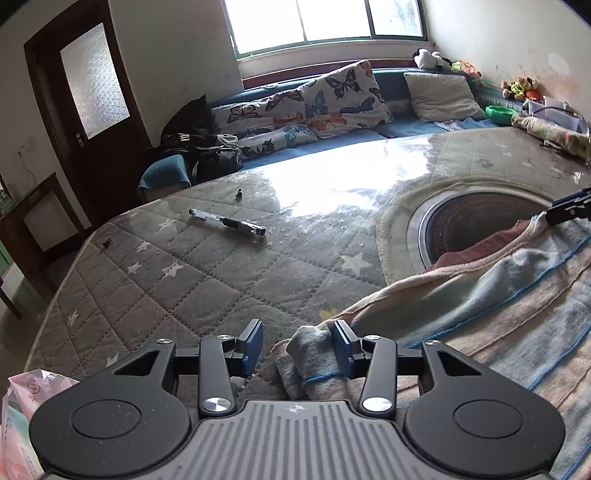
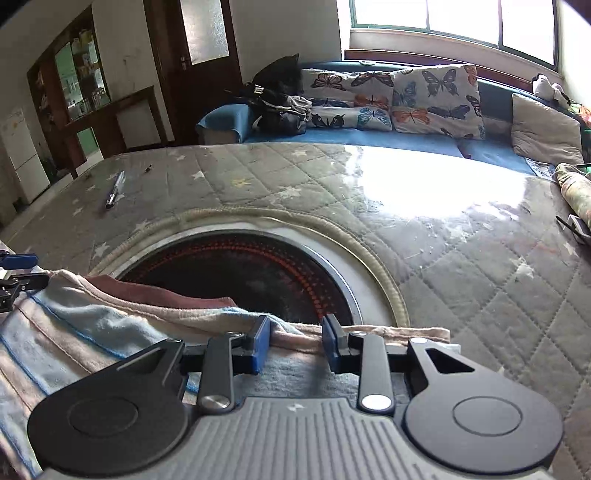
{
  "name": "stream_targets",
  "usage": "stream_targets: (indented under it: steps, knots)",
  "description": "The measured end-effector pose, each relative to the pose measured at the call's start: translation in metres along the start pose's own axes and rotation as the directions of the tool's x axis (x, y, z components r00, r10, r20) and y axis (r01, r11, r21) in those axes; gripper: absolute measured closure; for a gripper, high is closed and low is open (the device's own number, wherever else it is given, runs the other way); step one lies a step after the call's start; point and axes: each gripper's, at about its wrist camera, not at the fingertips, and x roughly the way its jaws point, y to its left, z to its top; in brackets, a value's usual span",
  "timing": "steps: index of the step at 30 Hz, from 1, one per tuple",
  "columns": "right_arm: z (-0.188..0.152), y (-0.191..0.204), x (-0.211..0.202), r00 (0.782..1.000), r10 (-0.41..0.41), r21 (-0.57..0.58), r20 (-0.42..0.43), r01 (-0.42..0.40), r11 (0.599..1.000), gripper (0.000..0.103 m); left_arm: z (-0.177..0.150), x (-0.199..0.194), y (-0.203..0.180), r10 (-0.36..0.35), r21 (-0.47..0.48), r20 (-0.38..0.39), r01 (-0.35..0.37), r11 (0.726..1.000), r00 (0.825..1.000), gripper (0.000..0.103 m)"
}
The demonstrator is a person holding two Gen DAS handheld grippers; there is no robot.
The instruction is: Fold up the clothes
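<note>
Lying across the near right part of the quilted desk (image 1: 192, 280), the striped garment (image 1: 498, 295) in pale blue, beige and pink has its far edge draped over the round dark plate (image 2: 258, 273) set in the desk top. At the garment's near left corner, the left gripper (image 1: 298, 345) stands with its blue pads apart; a bunched fold of cloth rests against the right pad, while the left pad is clear of it. Along the far hem, the right gripper (image 2: 296, 341) straddles the folded edge, pads apart and cloth between them, not visibly pinched. Farther left on the desk lies a pen (image 1: 227, 222), well apart from the garment. Beyond the desk runs a blue sofa (image 2: 388, 138) with butterfly cushions (image 2: 436, 99) and a black bag (image 1: 199, 147), under a bright window (image 1: 325, 22). A dark wooden door (image 1: 92, 92) stands at the far left.
</note>
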Motion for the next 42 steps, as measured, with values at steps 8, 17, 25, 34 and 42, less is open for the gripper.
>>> stream_targets:
  steps: [8, 17, 25, 34, 42]
  knots:
    - [-0.002, 0.026, -0.024, 0.995, 0.099, -0.054, 0.027, -0.098, 0.994, 0.071, 0.007, -0.028, -0.009, -0.026, -0.035, 0.061, 0.028, 0.999, 0.998, 0.059]
    - [-0.007, 0.08, -0.006, 0.985, 0.17, -0.114, -0.004, -0.17, 0.979, 0.07, 0.021, -0.016, -0.045, -0.233, -0.099, 0.043, 0.237, 0.967, 0.971, 0.061]
    - [-0.013, 0.105, -0.001, 0.979, 0.204, -0.188, 0.006, -0.199, 0.962, 0.065, 0.024, 0.013, -0.05, -0.279, -0.172, 0.007, 0.276, 0.946, 0.96, 0.066]
    - [-0.041, 0.132, -0.016, 0.963, 0.263, -0.319, -0.057, -0.268, 0.909, 0.062, 0.02, 0.013, -0.049, -0.271, -0.183, 0.001, 0.267, 0.946, 0.963, 0.066]
    - [-0.081, 0.153, -0.056, 0.949, 0.305, -0.446, -0.073, -0.305, 0.842, 0.061, 0.021, 0.014, -0.05, -0.263, -0.18, -0.004, 0.258, 0.949, 0.965, 0.066]
